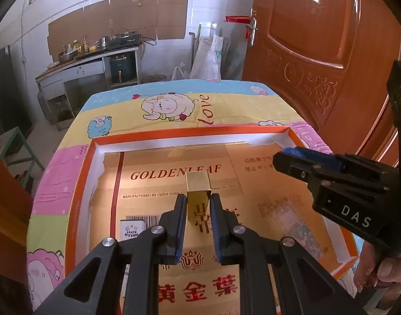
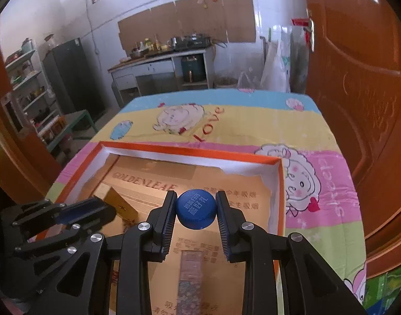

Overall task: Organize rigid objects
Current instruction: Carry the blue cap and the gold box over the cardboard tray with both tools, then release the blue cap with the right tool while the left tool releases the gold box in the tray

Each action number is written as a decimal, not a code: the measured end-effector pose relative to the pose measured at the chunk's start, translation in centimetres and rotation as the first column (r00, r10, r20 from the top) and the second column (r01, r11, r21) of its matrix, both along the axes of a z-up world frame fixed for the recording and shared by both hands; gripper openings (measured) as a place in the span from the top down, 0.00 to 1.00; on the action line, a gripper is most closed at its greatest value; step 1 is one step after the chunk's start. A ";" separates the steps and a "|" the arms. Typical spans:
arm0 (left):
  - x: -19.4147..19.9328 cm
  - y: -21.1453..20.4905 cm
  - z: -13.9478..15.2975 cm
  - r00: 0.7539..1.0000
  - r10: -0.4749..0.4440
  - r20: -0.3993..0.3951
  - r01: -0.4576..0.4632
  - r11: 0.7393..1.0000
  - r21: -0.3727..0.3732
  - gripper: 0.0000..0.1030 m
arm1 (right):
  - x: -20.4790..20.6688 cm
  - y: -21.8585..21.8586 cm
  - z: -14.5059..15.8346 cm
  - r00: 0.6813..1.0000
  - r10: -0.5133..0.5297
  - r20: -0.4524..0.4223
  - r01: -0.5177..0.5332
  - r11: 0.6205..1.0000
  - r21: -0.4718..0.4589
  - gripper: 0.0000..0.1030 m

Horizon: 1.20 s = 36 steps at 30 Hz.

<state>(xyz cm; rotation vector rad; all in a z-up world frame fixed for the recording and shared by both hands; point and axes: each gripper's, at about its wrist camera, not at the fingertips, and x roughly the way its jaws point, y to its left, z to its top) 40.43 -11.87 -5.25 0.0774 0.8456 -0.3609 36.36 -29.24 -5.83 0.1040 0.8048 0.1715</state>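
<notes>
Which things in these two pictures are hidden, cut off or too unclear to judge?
- Left wrist view: the gold box in the left claw; its near end is hidden between the fingers.
- Left wrist view: the small tin, partly covered by the claw.
- Right wrist view: the blue cap in the right claw; its underside faces away.

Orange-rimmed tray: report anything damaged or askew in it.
The white paper lining of the orange-rimmed cardboard tray is torn ragged along the far wall near the right corner. The flattened gold cardboard liner lies slightly crooked inside. Nothing is spilled.
</notes>
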 end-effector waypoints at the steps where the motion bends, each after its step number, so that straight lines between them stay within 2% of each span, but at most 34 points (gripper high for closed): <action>1: 0.2 0.0 -0.1 1.000 0.000 -0.005 0.000 1.000 -0.006 0.82 | 0.4 -0.2 -0.3 1.000 -0.007 -0.014 0.007 1.000 0.005 0.70; 7: 0.5 0.1 -0.5 1.000 -0.001 -0.020 0.001 1.000 -0.016 0.81 | 1.3 -1.3 -1.6 0.997 -0.027 -0.069 0.028 0.999 0.016 0.70; 13: 0.7 0.5 -0.4 1.000 -0.005 -0.024 0.003 0.998 -0.056 0.81 | 1.7 -1.0 -2.6 0.990 -0.057 -0.125 0.054 0.998 -0.028 0.70; 17: 1.0 0.5 -1.0 0.999 -0.003 -0.042 0.001 0.998 -0.055 0.81 | 1.9 -1.0 -3.4 0.985 -0.069 -0.159 0.062 0.997 -0.047 0.70; 24: 2.0 1.2 -0.8 0.999 0.034 -0.037 -0.036 0.997 -0.074 0.81 | 1.8 -1.4 -3.5 0.984 -0.072 -0.161 0.069 0.997 -0.020 0.70; 29: 2.8 2.8 -0.2 0.996 0.036 -0.079 -0.049 0.983 -0.177 0.81 | 1.7 -1.6 -3.4 0.985 -0.061 -0.162 0.061 0.998 -0.003 0.70; 32: 3.1 3.3 -0.1 0.996 0.067 -0.058 -0.076 0.982 -0.173 0.81 | 1.7 -1.5 -3.4 0.985 -0.058 -0.162 0.058 0.998 -0.003 0.70; 36: 4.1 4.3 -0.7 0.991 0.107 -0.080 -0.118 0.979 -0.164 0.81 | 1.6 -1.5 -3.4 0.986 -0.060 -0.159 0.060 0.998 -0.002 0.70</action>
